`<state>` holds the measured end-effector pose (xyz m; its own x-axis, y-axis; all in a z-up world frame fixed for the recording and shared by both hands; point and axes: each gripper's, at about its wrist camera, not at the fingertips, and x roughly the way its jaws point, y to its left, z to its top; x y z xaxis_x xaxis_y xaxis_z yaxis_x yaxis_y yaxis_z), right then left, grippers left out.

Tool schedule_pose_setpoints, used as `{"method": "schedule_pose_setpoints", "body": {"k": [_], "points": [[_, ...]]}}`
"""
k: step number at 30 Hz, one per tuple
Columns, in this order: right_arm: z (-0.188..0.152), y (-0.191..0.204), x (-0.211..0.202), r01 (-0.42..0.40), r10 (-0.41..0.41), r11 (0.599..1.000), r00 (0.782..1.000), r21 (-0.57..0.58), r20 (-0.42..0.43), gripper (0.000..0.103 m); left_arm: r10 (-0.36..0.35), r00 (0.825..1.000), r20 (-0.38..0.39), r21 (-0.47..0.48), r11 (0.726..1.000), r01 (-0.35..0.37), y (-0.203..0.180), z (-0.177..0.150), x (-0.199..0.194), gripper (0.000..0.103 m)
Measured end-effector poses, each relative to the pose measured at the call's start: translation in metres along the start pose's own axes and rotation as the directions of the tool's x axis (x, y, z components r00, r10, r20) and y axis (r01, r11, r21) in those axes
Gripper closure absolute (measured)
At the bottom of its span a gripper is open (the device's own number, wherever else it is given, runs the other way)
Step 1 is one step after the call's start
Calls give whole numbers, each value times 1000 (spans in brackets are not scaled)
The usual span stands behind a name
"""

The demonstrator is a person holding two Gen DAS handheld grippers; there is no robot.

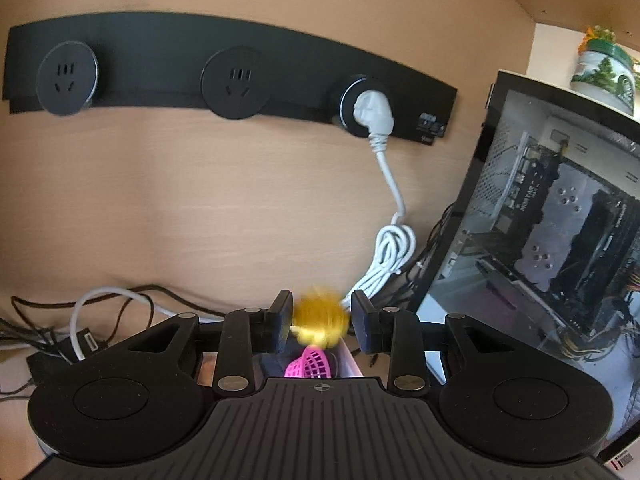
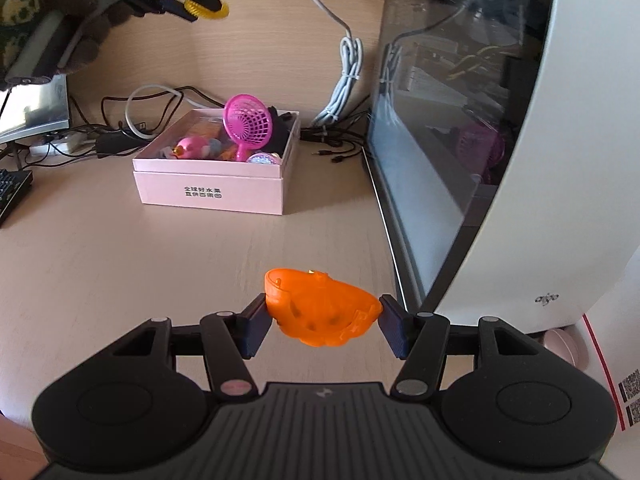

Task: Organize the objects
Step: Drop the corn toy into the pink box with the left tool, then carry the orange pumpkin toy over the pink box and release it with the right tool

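My left gripper point(image 1: 322, 322) is shut on a spiky yellow toy point(image 1: 320, 318), blurred, held in the air above the pink box; it also shows in the right wrist view point(image 2: 206, 10) at the top left. A pink mesh scoop point(image 1: 310, 364) shows just below the left fingers. My right gripper point(image 2: 324, 322) is shut on an orange plastic toy point(image 2: 320, 306) low over the desk. The pink box point(image 2: 212, 188) stands mid-desk and holds the pink scoop point(image 2: 248, 124), a pink duck point(image 2: 188, 148) and several other toys.
A computer case with a glass side point(image 2: 460, 120) stands at the right. A wall socket strip point(image 1: 224, 76) carries a white plug and cable point(image 1: 384, 200). Tangled cables point(image 2: 100, 136), a monitor base and a keyboard edge point(image 2: 10, 194) lie at the left.
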<state>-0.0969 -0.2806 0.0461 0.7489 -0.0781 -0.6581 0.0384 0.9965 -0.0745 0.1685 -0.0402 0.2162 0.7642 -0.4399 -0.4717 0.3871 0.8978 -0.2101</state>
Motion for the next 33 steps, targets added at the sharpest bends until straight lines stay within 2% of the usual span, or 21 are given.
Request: {"method": "schedule_pose_setpoints", "body": {"k": [5, 13, 21, 26, 30, 33], "points": [[-1, -2, 5, -1, 1, 1000, 1000, 10, -14, 45, -1, 1000, -16, 17, 1000, 1, 0, -3, 10, 68], [2, 6, 12, -28, 28, 999, 999, -17, -17, 45, 13, 999, -49, -31, 999, -14, 19, -23, -3, 68], [25, 17, 25, -67, 68, 996, 998, -64, 14, 45, 47, 988, -146, -111, 992, -64, 47, -84, -36, 68], [62, 26, 34, -104, 112, 989, 991, -103, 74, 45, 113, 967, -229, -150, 977, -150, 55, -133, -60, 68], [108, 31, 46, -140, 154, 984, 978, -108, 138, 45, 209, 937, -279, -77, 968, -239, 49, -158, -77, 68], [143, 35, 59, -162, 175, 983, 970, -89, 167, 45, 239, 932, -274, -34, 966, -257, 42, -163, -89, 68]]}}
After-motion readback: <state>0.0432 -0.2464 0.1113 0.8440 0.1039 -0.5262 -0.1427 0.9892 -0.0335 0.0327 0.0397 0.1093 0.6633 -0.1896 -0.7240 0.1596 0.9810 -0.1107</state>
